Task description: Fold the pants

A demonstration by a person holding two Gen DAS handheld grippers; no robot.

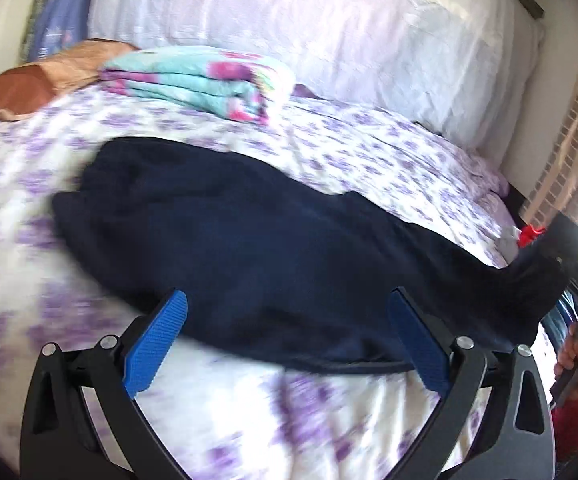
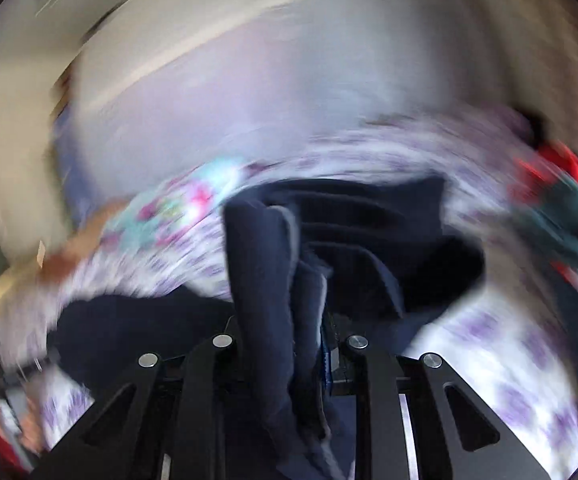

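Navy pants (image 1: 249, 240) lay stretched across the floral bedsheet (image 1: 389, 148), waist end toward the folded teal blanket (image 1: 201, 80), leg end pulled up off the bed at the right edge. That leg end was lifted by the right gripper (image 2: 309, 320), probably to carry it over for a lengthwise fold. In the right wrist view, heavily blurred, a bunched ridge of navy cloth ran between the jaws, which stood nearly together; it looked pinched, though pad contact was hard to confirm. Left gripper (image 1: 287, 340) hovered over the near edge of the pants, blue pads (image 1: 155, 344) spread wide, nothing between them, apparently waiting to pin or take the cloth. A hand (image 1: 577, 360) in a red sleeve held the right tool.
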